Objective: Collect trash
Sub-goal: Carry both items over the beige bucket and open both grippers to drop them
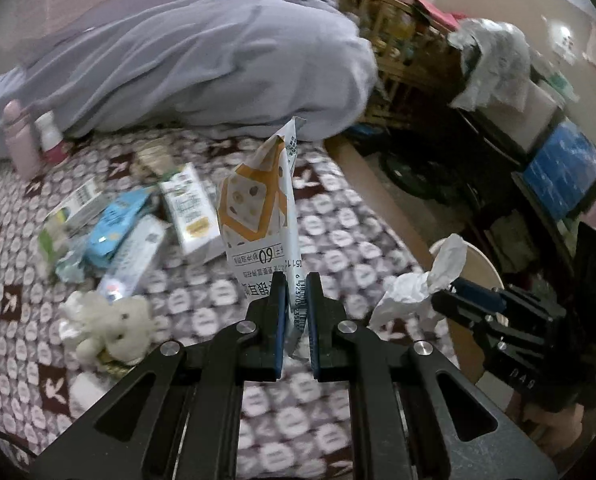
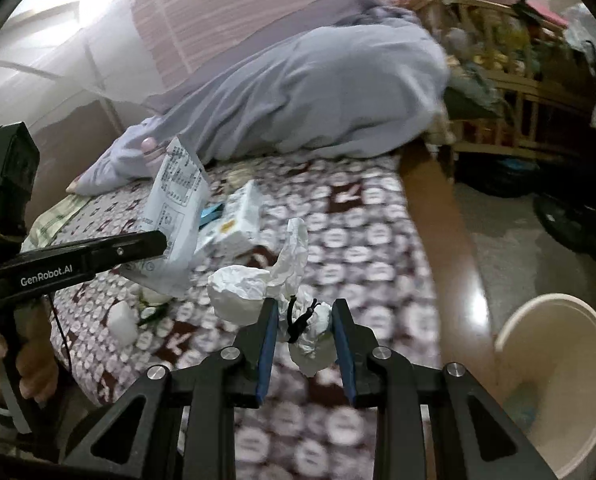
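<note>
My left gripper (image 1: 296, 285) is shut on a white and orange snack wrapper (image 1: 257, 208), held upright above the patterned bed cover (image 1: 338, 240). In the right wrist view that wrapper (image 2: 175, 216) shows its printed back, with the left gripper (image 2: 159, 242) reaching in from the left. My right gripper (image 2: 304, 312) is shut on a crumpled white tissue (image 2: 257, 284), which sticks out past the pads. In the left wrist view the tissue (image 1: 418, 284) hangs at the right gripper (image 1: 444, 294). A round cream bin (image 2: 558, 384) stands on the floor beside the bed, also visible as the bin (image 1: 480, 264) behind the tissue.
Several boxes and packets (image 1: 137, 220) lie on the bed cover, with a small plush toy (image 1: 113, 324) and another tissue wad (image 2: 123, 322). A grey quilt (image 1: 197, 64) is heaped at the back. A wooden bed rail (image 2: 450, 240) runs between bed and bin. Cluttered furniture fills the right.
</note>
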Action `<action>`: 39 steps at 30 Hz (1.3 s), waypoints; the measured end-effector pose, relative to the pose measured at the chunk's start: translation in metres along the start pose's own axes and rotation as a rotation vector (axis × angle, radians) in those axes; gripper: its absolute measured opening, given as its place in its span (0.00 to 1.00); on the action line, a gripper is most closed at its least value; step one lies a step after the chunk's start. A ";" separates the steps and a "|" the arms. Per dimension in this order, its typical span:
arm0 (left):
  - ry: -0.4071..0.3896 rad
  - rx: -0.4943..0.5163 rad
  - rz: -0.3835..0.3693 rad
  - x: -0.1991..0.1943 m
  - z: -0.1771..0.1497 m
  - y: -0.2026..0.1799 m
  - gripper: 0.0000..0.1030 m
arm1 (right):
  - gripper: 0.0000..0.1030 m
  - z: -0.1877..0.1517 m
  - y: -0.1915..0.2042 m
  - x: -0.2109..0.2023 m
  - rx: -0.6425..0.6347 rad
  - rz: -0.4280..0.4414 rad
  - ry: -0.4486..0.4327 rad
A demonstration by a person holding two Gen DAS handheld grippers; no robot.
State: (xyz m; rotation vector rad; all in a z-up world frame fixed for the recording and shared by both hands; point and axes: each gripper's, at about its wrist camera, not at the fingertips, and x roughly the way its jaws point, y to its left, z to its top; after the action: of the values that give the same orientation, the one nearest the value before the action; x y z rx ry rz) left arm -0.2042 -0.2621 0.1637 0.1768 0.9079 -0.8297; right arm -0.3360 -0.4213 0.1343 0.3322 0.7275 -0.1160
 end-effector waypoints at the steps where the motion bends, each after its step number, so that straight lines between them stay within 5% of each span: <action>1: 0.002 0.018 -0.004 0.002 0.002 -0.009 0.07 | 0.26 -0.001 -0.006 -0.004 0.008 -0.009 -0.005; 17: 0.091 0.199 -0.156 0.055 0.006 -0.139 0.07 | 0.26 -0.028 -0.117 -0.065 0.166 -0.234 -0.041; 35: 0.172 0.193 -0.316 0.112 0.004 -0.224 0.08 | 0.27 -0.061 -0.203 -0.082 0.354 -0.423 -0.037; 37: 0.175 0.190 -0.330 0.117 0.004 -0.227 0.14 | 0.39 -0.064 -0.210 -0.084 0.384 -0.449 -0.028; 39: 0.184 0.175 -0.349 0.121 0.004 -0.227 0.35 | 0.42 -0.066 -0.215 -0.084 0.406 -0.443 -0.025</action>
State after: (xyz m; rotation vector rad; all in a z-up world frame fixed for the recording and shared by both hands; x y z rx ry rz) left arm -0.3204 -0.4873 0.1191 0.2550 1.0555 -1.2341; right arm -0.4867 -0.6022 0.0896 0.5508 0.7420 -0.6927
